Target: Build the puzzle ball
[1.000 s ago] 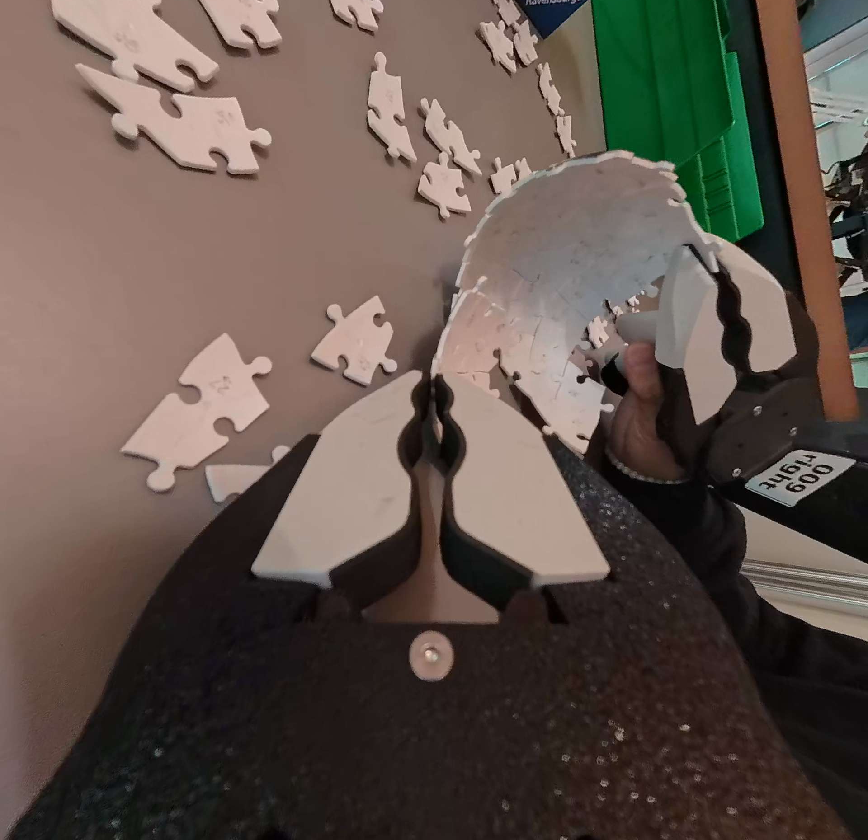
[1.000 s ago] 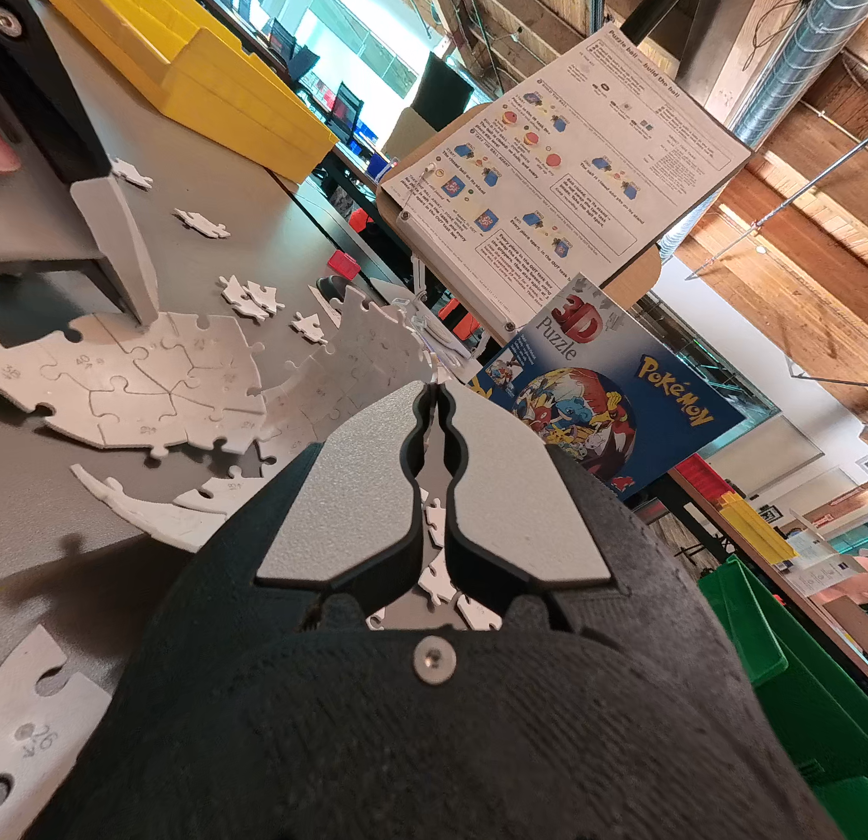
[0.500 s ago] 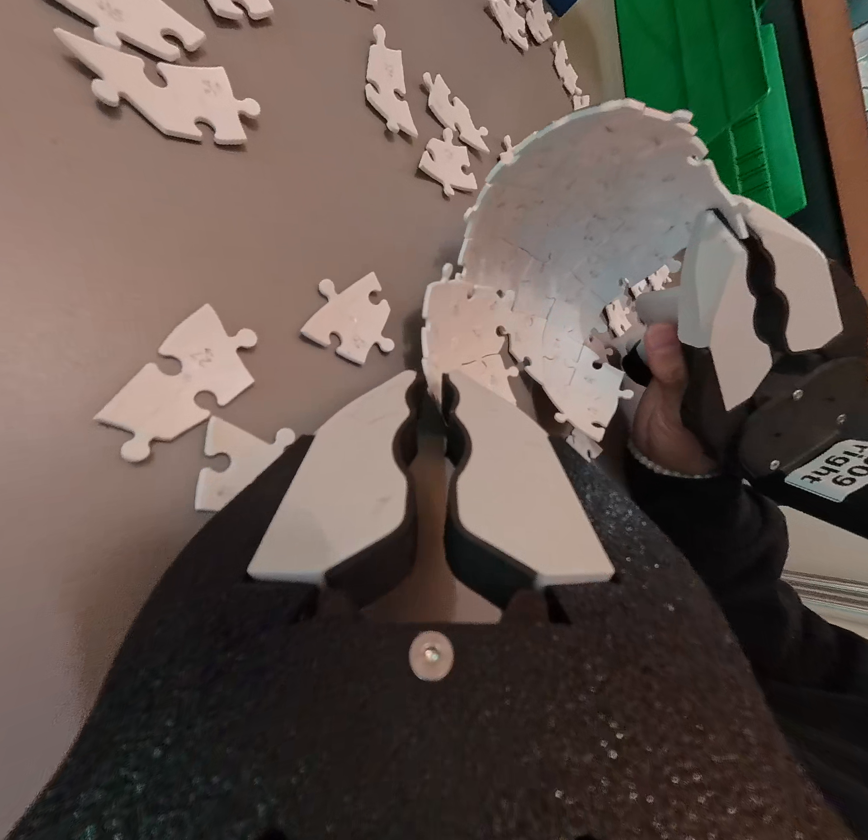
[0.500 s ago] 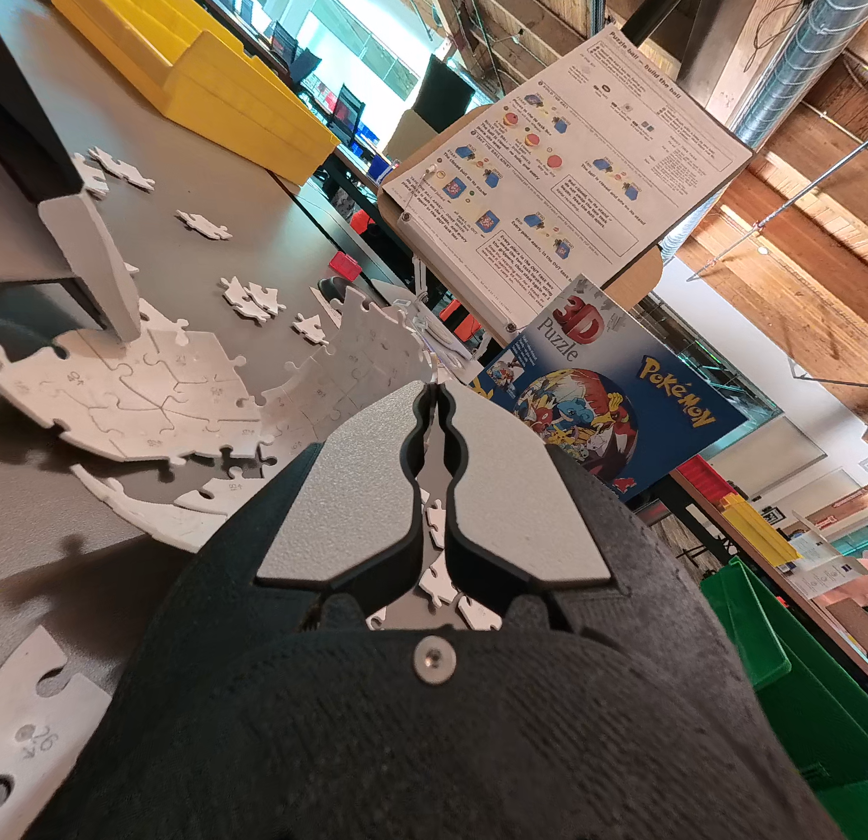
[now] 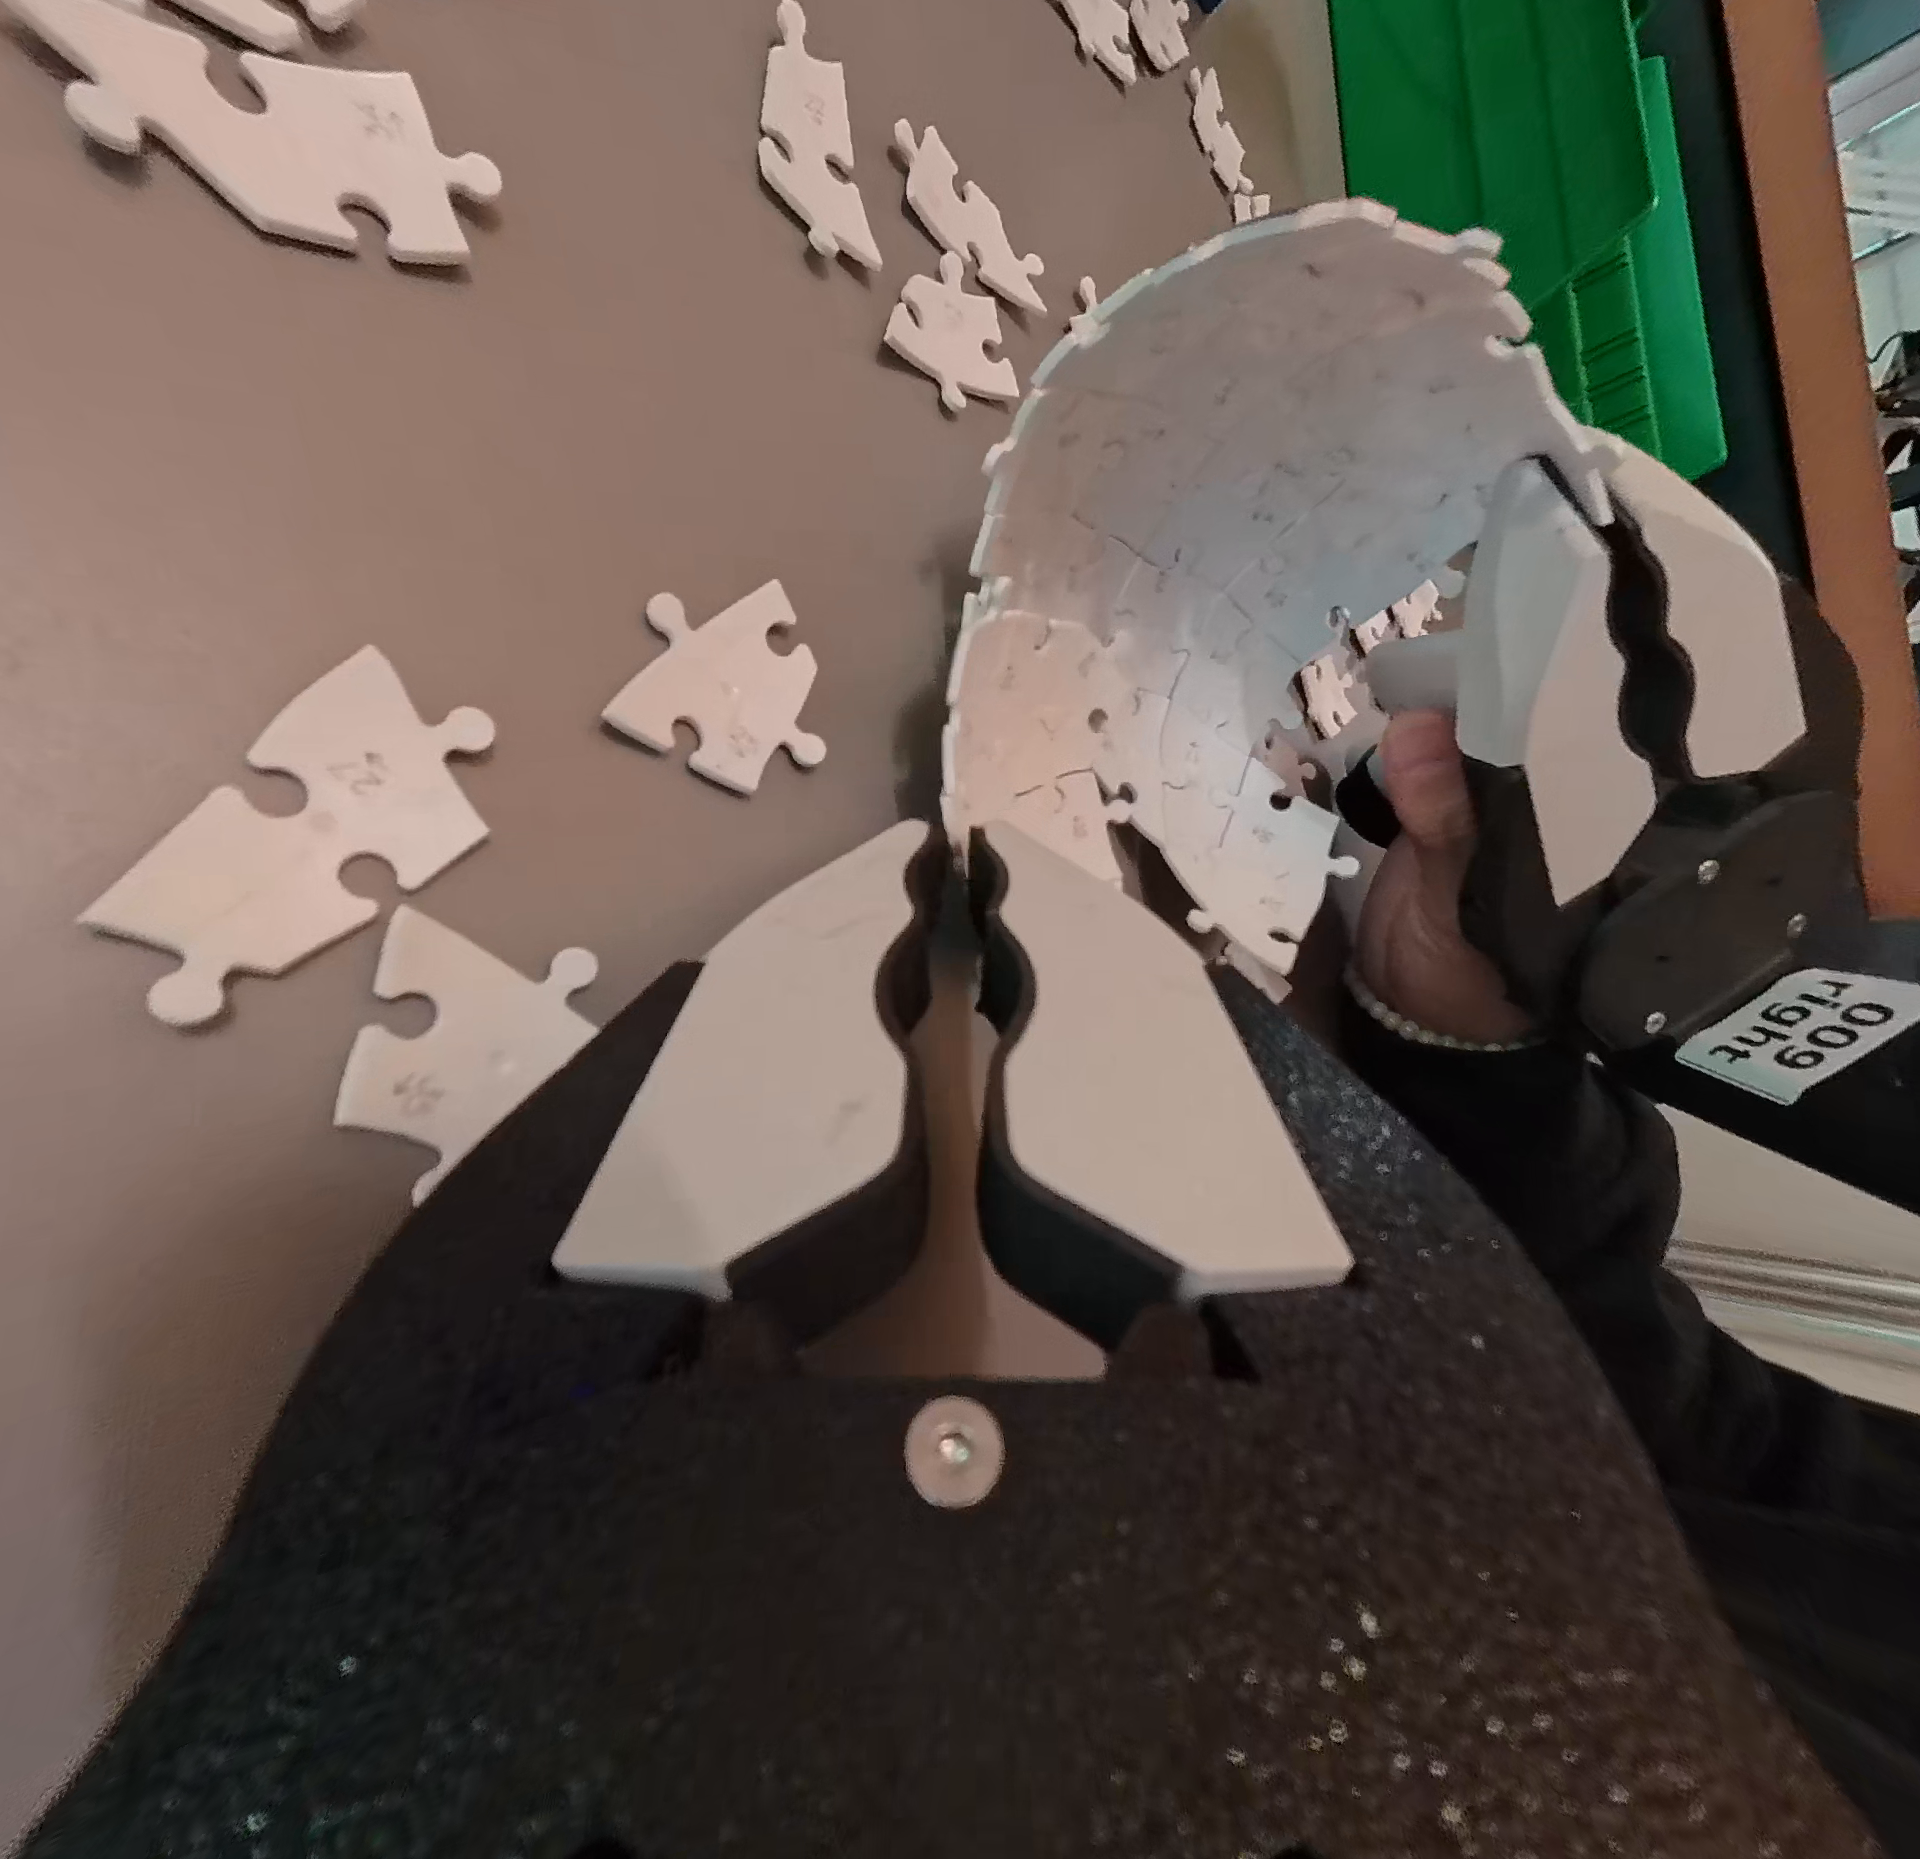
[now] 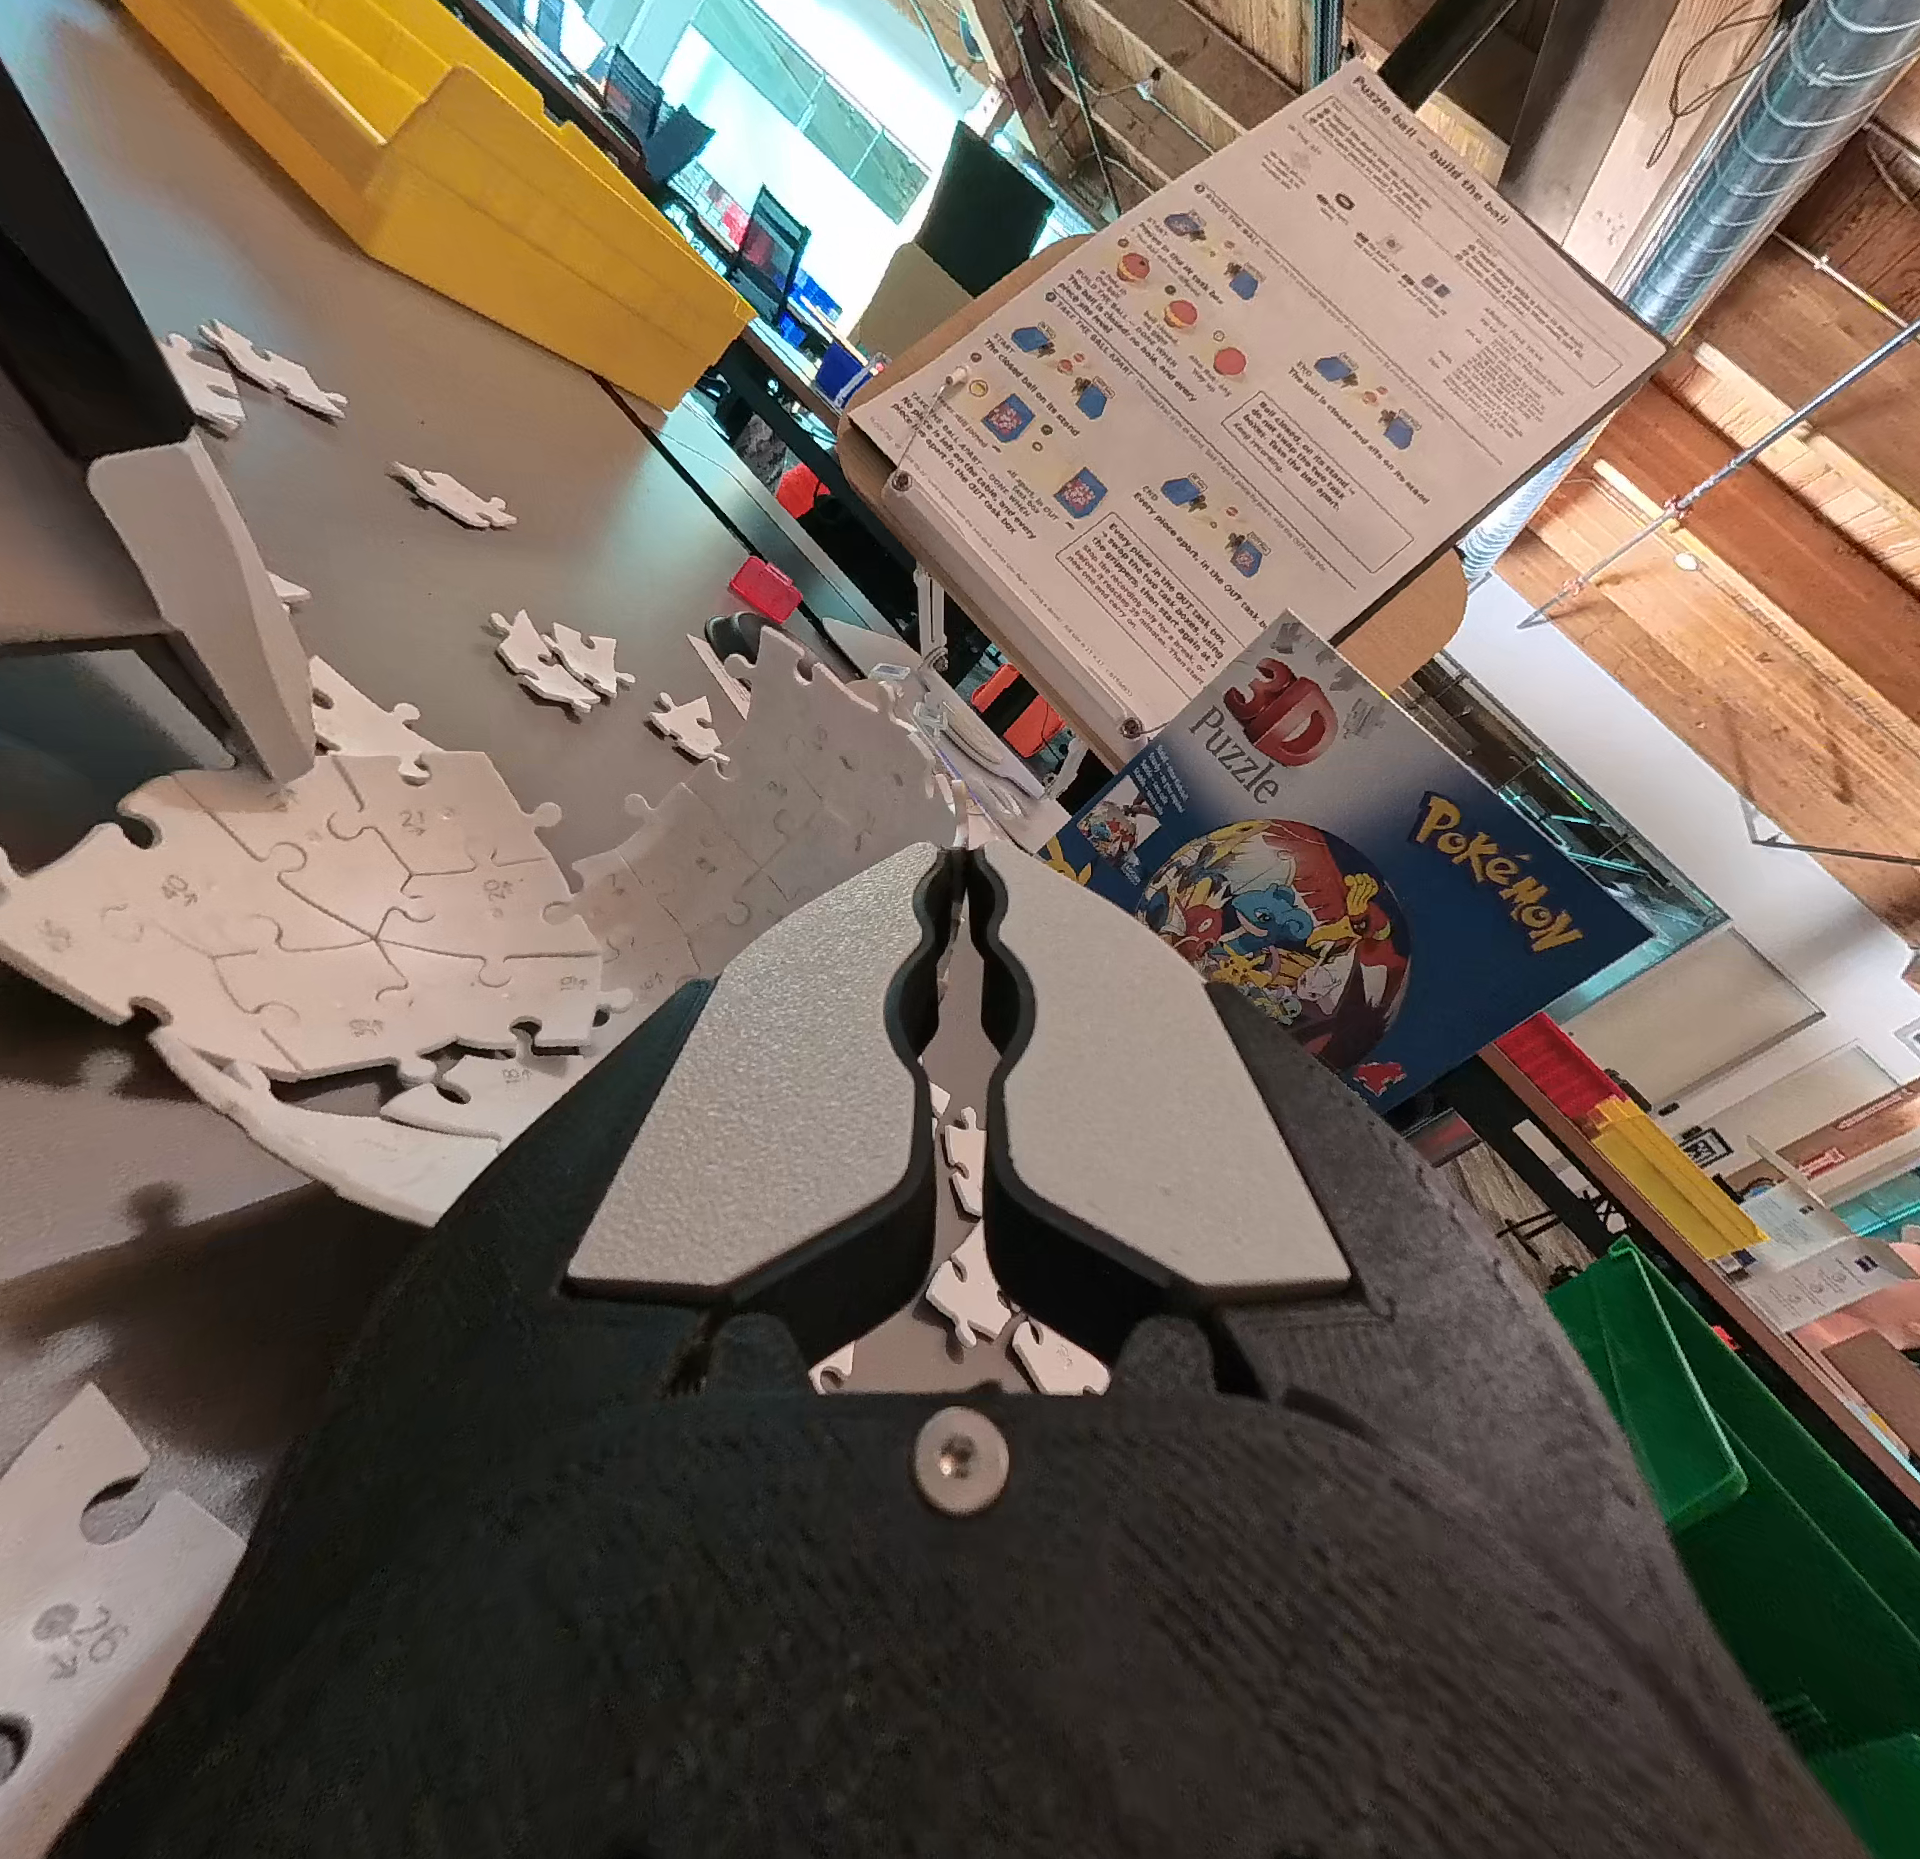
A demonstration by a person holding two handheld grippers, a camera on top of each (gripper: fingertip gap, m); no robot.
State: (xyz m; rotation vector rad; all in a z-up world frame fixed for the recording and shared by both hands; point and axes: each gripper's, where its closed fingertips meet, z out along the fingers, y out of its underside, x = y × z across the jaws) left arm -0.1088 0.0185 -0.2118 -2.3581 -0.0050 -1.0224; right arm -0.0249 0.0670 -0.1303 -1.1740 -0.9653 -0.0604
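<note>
Left gripper (image 5: 961,859): jaws pinched tight on bottom edge of shell (image 5: 1226,521), frame middle. Right gripper (image 6: 961,859): jaws pinched tight on shell's other edge, frame middle; in left view it sits at right, gripping shell rim. Shell: white curved bowl of joined pieces, held up off table (image 5: 468,459), open side facing left camera. Hand (image 5: 1423,874) at right under right gripper. Loose pieces (image 5: 353,770) lie flat on table, left and top. Green bins (image 5: 1475,147) upper right. In right view: puzzle box (image 6: 1340,874) right of middle, sheet (image 6: 1247,375) above it, yellow bins (image 6: 416,147) upper left.
</note>
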